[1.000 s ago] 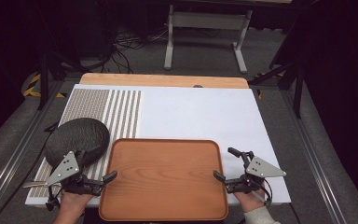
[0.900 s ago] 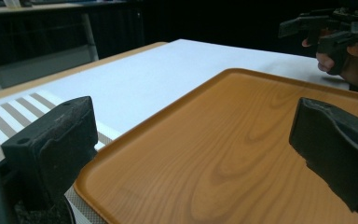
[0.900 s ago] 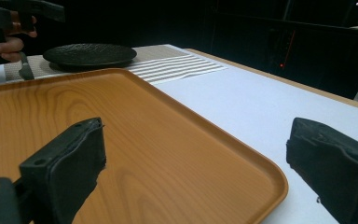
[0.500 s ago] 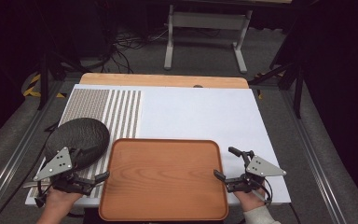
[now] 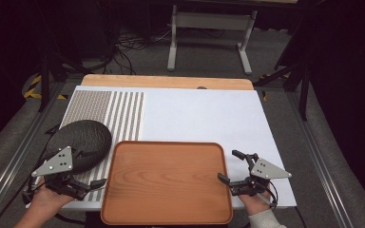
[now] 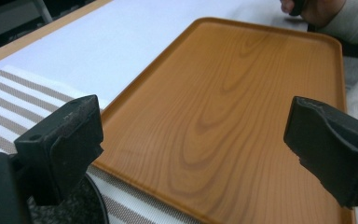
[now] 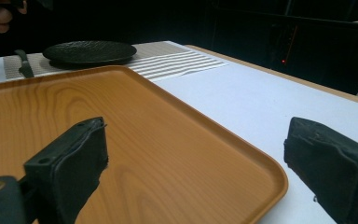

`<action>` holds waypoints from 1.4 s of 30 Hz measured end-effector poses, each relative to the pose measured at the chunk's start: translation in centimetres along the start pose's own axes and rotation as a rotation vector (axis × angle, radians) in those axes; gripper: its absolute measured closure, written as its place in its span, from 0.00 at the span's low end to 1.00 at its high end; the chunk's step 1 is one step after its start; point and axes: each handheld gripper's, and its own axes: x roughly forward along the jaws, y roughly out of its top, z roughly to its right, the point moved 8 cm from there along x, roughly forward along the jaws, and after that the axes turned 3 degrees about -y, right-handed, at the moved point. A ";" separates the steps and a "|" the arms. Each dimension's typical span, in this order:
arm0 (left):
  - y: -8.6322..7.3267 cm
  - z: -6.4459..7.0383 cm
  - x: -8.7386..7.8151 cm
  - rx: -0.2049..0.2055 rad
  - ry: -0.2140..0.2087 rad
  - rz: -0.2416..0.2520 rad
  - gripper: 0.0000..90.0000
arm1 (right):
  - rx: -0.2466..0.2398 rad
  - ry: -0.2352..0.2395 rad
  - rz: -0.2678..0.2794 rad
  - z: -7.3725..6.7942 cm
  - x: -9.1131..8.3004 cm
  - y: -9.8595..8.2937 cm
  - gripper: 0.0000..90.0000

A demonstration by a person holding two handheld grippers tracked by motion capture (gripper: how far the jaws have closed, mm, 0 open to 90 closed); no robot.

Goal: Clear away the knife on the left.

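Two grippers, left (image 5: 91, 187) and right (image 5: 229, 171), flank the rounded wood-grain tray (image 5: 166, 183) (both gape, holding nothing).

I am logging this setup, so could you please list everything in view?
tray: one, orange-brown wood grain, near edge of the table, between the two claws.
plate: one, black, left of the tray on the stripes.
mat: one, white with a brown striped left part, covers the table.
table: one, light wood, far edge shows.
left claw: one, black, open, beside the tray's left rim.
right claw: one, black, open, beside the tray's right rim.
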 end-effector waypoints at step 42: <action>-4.0 -1.7 -3.7 0.075 -0.089 -0.415 0.14 | 0.026 0.034 -0.008 -0.2 0.3 -0.2 0.11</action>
